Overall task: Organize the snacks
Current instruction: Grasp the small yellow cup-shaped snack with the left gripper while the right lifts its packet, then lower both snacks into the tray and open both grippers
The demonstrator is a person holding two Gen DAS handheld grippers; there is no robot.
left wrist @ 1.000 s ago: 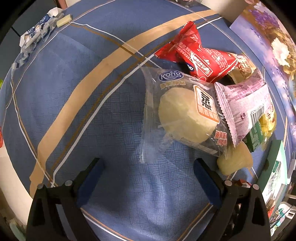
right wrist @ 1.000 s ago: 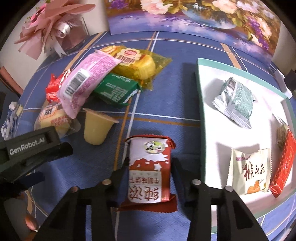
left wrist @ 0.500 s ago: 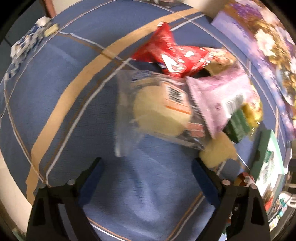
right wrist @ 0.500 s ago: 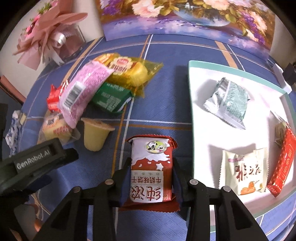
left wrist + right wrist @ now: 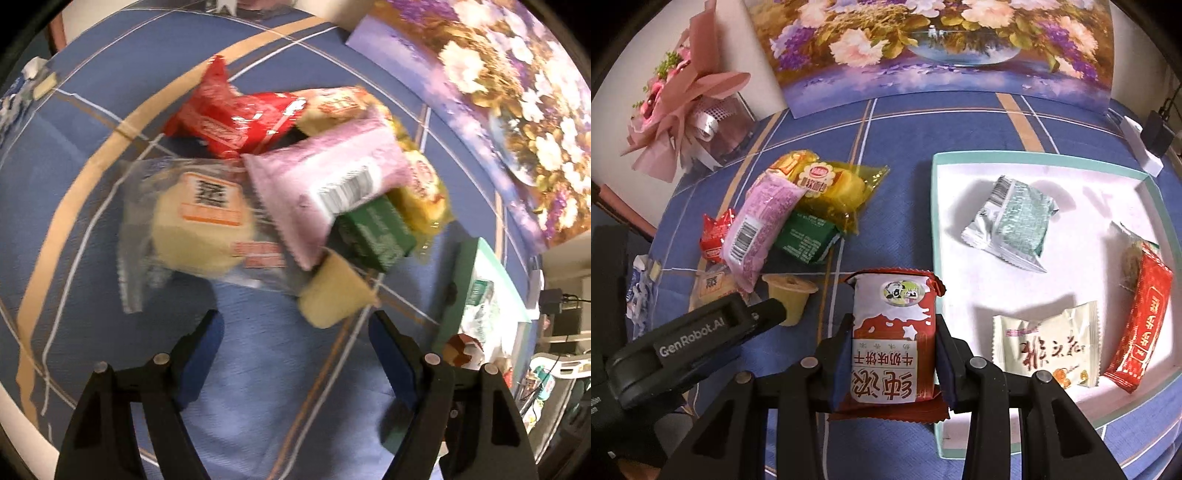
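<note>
My right gripper (image 5: 890,350) is shut on a red-and-white milk biscuit pack (image 5: 892,332), held above the blue cloth just left of the white tray with a teal rim (image 5: 1071,177). My left gripper (image 5: 295,321) is closing with nothing between its blue pads. Just beyond its fingertips lies a yellow jelly cup (image 5: 332,295) on its side. Behind the cup is a pile: a clear-wrapped bun (image 5: 199,225), a pink pack (image 5: 325,184), a red pack (image 5: 236,118), a green pack (image 5: 373,232) and a yellow pack (image 5: 421,184).
The tray holds a silver-green pack (image 5: 1012,221), a cream pack (image 5: 1045,343) and a red pack (image 5: 1137,325). A flower painting (image 5: 942,48) and a pink bouquet (image 5: 683,107) stand at the back. A crumpled blue-white wrapper (image 5: 639,291) lies at the left edge.
The left gripper's jaws have narrowed and it has swung toward the jelly cup. The right gripper has risen with the biscuit pack, and the tray now shows closer beside it.
</note>
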